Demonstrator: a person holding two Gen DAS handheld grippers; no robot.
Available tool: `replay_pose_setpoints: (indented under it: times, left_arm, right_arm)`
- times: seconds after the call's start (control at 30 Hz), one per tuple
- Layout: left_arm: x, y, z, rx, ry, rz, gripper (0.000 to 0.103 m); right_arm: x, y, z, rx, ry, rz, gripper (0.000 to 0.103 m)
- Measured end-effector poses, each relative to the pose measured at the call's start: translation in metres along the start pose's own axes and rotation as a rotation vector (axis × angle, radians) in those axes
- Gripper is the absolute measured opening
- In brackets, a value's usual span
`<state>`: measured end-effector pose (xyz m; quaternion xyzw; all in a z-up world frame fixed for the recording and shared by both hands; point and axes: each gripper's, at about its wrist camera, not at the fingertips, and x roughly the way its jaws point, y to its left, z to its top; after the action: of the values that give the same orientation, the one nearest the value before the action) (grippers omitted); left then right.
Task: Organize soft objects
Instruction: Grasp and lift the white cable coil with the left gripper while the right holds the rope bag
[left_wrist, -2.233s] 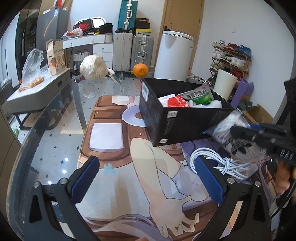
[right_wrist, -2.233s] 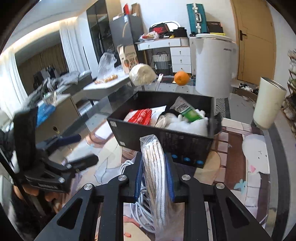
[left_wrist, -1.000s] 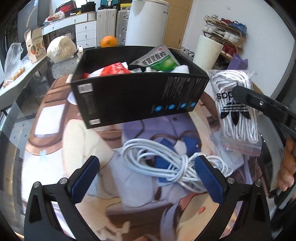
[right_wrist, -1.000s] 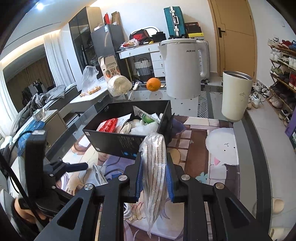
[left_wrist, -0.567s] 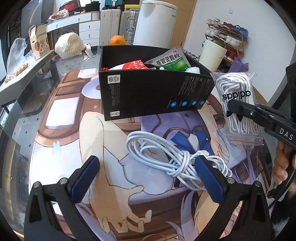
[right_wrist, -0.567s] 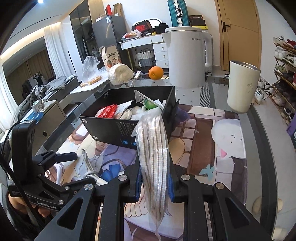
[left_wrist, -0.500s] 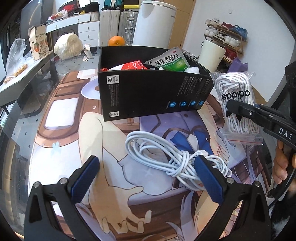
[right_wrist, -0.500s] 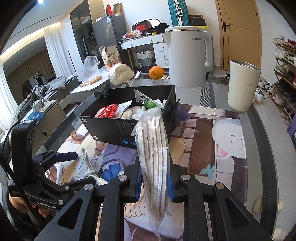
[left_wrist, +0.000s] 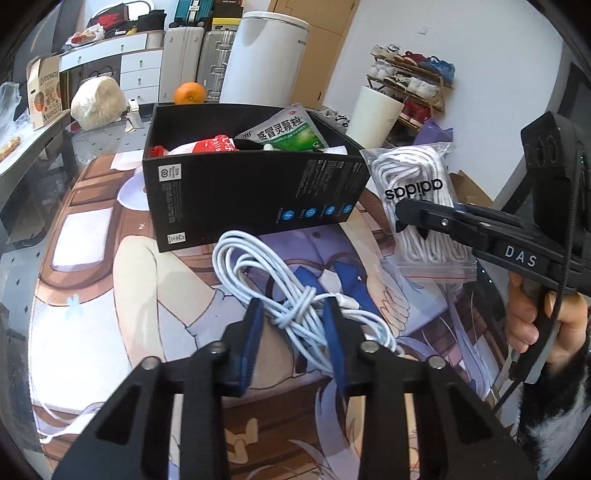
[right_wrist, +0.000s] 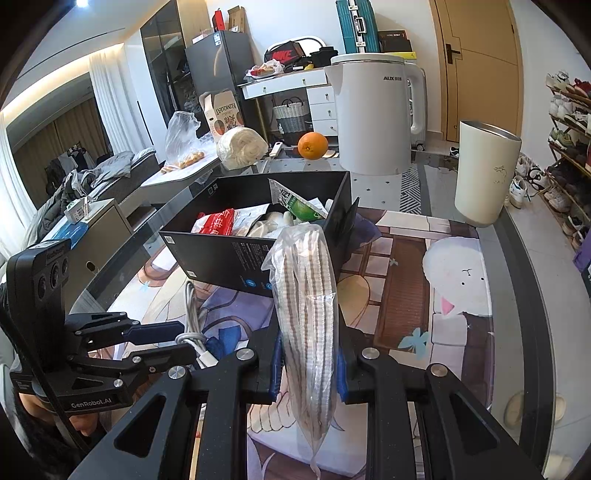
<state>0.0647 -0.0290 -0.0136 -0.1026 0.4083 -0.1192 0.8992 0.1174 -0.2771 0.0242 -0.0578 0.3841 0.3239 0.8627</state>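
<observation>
A black box stands on the printed mat and holds several soft packets, among them a green one and a red one. My left gripper is shut on the knot of a coiled white cable lying in front of the box; the left gripper also shows in the right wrist view. My right gripper is shut on a clear bag of white laces, held upright above the mat right of the box; the bag also shows in the left wrist view.
A glass table carries the mat. Behind the box stand a white kettle, an orange and a wrapped white bundle. A cream bin stands at the right, with shoe racks beyond.
My left gripper has closed from wide open onto the white cable's knot. The right gripper still holds the bag of laces beside the box, about where it was half a second ago.
</observation>
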Motion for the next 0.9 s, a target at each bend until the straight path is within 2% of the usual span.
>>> replay_pose_setpoints:
  times: [0.43,0.57,0.73,0.83,0.87,0.9]
  left_arm:
    - [-0.015,0.001,0.005,0.009,-0.052,-0.038,0.017]
    - [-0.016,0.003,0.005,0.016,-0.052,-0.045,0.012]
    - [-0.016,0.011,0.003,0.001,-0.035,-0.038,0.012]
    - [-0.013,0.009,0.004,-0.012,-0.017,-0.045,0.013]
    - [-0.012,0.007,0.005,-0.016,-0.016,-0.047,0.017]
    - [-0.010,0.005,0.006,-0.020,-0.011,-0.046,0.029]
  right_arm:
    - [-0.002,0.004,0.002,-0.007,-0.012,0.005,0.022]
    - [-0.004,0.007,0.003,-0.014,-0.016,0.010,0.022]
    - [-0.004,0.008,0.002,-0.016,-0.016,0.012,0.022]
    - [-0.004,0.007,0.002,-0.016,-0.016,0.012,0.022]
    - [-0.004,0.007,0.002,-0.016,-0.016,0.013,0.022]
    - [-0.004,0.007,0.002,-0.016,-0.016,0.013,0.022]
